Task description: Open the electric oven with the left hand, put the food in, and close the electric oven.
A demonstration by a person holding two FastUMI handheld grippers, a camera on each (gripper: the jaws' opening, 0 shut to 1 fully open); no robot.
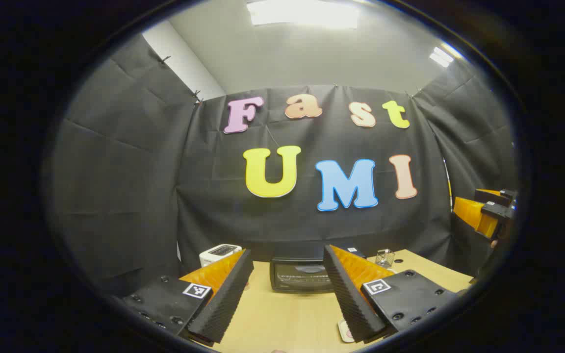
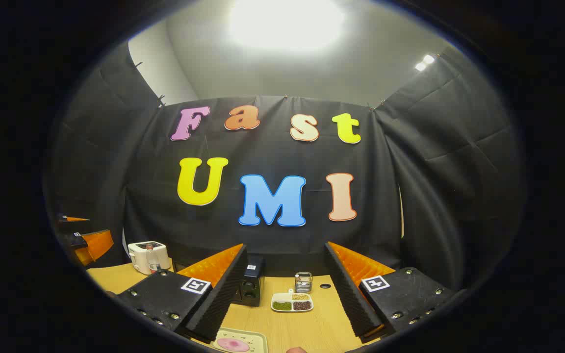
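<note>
Directly ahead of the left tool point(image 1: 287, 294), at the far side of the light wooden bench point(image 1: 282, 318), stood the black box-shaped electric oven point(image 1: 301, 274) with its dark glass door facing the tool. The door appeared closed, so the opening step was judged not yet begun. The oven's long axis ran crosswise to the tool's line of approach, and it lay framed between the two spread fingers, well apart from them and gripped by nothing. The left tool was judged the nearer to the door; in the right gripper view the oven point(image 2: 250, 287) sat left of centre, partly hidden behind that tool's own finger.

The right tool point(image 2: 286, 299) was likewise spread and empty. Just below it, at the near bench edge, lay a pale rectangular tray point(image 2: 258, 338) carrying a flat pink item point(image 2: 233, 344), presumably the food. Farther off, a white three-compartment dish point(image 2: 291, 302) held green, dark red and tan fillings, one per compartment. A white toaster point(image 2: 147, 256) stood at the far left.
</note>
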